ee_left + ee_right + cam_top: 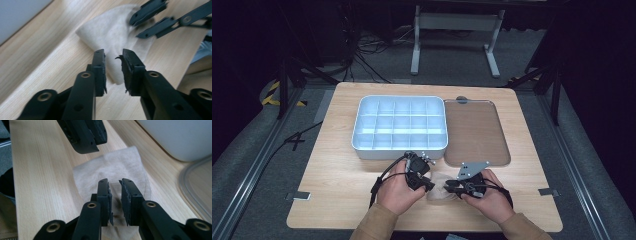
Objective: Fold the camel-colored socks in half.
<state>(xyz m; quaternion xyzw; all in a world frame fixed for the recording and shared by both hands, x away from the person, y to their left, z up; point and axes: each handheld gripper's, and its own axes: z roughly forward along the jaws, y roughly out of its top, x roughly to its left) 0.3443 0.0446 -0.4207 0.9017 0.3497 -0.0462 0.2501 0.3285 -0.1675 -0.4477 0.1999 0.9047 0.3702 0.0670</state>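
The cloth (443, 191) lies flat on the table (337, 190) at the near edge, between my two hands. I judge it light, soft and limp: it will sag and fold wherever it is unsupported, and nothing in it can break. My left gripper (113, 56) has its jaws narrowly parted over the cloth's corner, gripping nothing. My right gripper (114, 185) likewise stands slightly apart above the opposite end, cloth beneath, not pinched. I would take hold at an edge or corner, pinching a single layer. Farther off sit the divided box (399, 125) and, to its right, the tray (476, 131).
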